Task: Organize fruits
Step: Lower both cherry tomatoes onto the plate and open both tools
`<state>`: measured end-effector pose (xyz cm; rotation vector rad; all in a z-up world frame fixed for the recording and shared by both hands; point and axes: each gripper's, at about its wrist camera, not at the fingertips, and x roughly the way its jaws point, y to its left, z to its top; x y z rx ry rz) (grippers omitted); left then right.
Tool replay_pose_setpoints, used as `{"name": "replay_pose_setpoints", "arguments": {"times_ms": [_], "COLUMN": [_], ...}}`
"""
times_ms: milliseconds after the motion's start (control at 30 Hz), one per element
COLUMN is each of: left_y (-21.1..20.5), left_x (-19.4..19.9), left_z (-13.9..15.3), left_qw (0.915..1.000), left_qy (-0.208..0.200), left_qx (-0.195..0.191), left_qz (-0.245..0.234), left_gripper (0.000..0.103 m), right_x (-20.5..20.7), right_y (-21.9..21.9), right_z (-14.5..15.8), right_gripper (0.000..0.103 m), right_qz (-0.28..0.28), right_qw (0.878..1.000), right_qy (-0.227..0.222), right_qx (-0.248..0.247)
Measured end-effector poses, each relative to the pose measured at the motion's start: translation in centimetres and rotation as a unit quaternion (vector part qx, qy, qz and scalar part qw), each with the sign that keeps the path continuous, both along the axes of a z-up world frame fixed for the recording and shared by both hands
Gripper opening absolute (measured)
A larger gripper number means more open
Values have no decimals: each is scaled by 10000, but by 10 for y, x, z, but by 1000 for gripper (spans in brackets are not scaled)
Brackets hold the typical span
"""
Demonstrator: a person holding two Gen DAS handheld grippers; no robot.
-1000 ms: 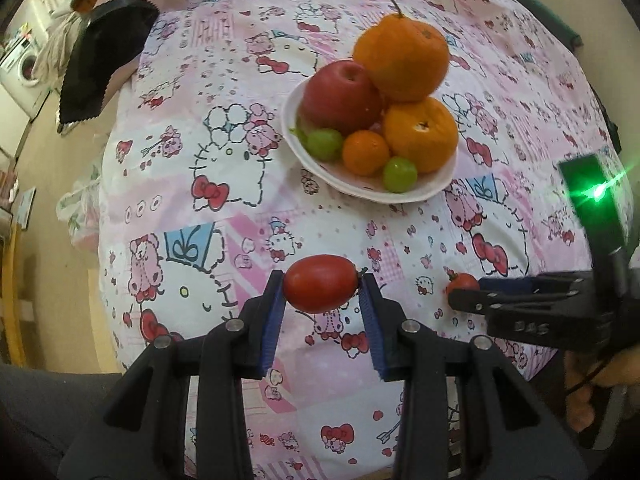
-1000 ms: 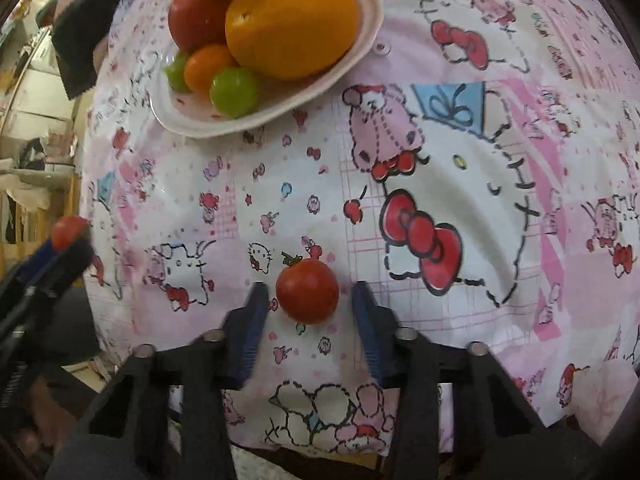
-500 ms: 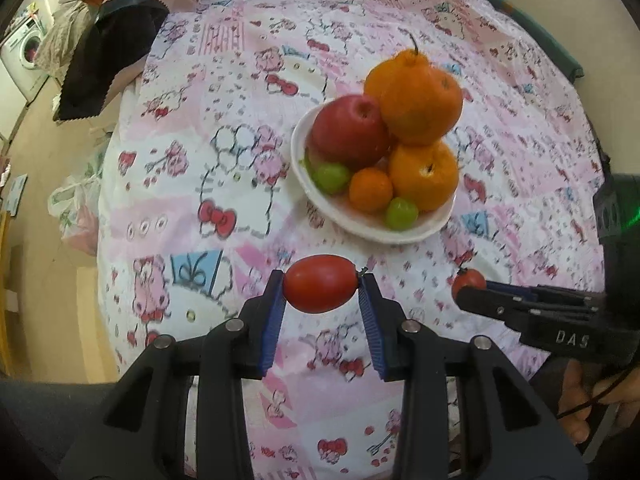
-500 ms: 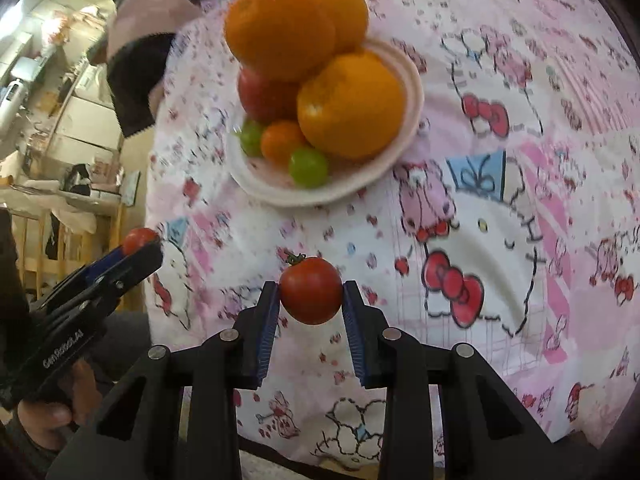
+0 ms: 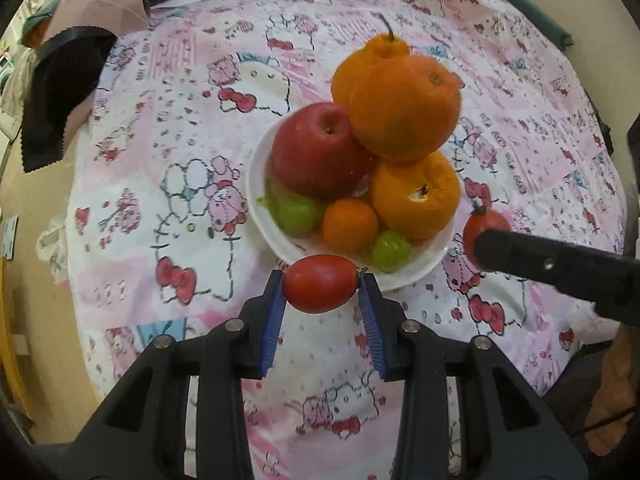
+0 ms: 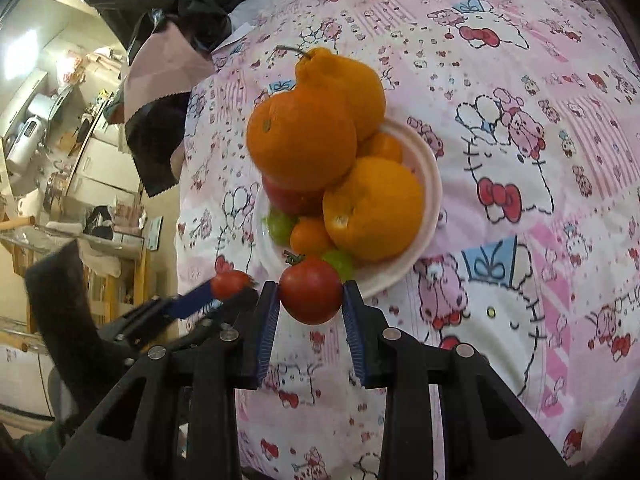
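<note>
Honestly that white plate point(image 5: 416, 268) on the pink cartoon-print desk cloth point(image 5: 168, 128) is already stacked so high with big oranges point(image 5: 404, 108) that dropping more in is risking a roll-off. The left gripper point(image 5: 322, 294), angling steeply down, is clamping an oval red tomato point(image 5: 320, 283) just short of the rim. The right gripper point(image 6: 310, 300) is pinching a round red tomato point(image 6: 310, 290) beside it.

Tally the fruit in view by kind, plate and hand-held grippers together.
Large oranges: 3
Small oranges: 2
Apple: 1
Green grapes: 2
Tomatoes: 2
Total: 10
</note>
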<state>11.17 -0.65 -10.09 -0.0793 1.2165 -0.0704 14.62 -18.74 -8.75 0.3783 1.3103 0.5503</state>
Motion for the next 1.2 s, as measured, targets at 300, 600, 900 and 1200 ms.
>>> {"name": "replay_pose_setpoints", "arguments": {"times_ms": [300, 600, 900, 1200], "left_y": [-6, -4, 27, 41], "left_x": [19, 22, 4, -2], "left_z": [-31, -33, -16, -8], "left_qw": [9996, 9993, 9996, 9982], "left_qy": [180, 226, 58, -69], "left_qx": [2, -232, -27, 55], "left_qz": [-199, -206, 261, 585], "left_gripper": [33, 45, 73, 73], "right_x": [19, 25, 33, 36], "right_y": [13, 23, 48, 67], "right_z": [-13, -16, -19, -19], "right_gripper": [34, 34, 34, 38], "right_qz": [33, 82, 315, 349], "right_qw": [9998, 9999, 9995, 9979], "right_qy": [167, 123, -13, -347], "right_qx": [52, -13, -87, -422]}}
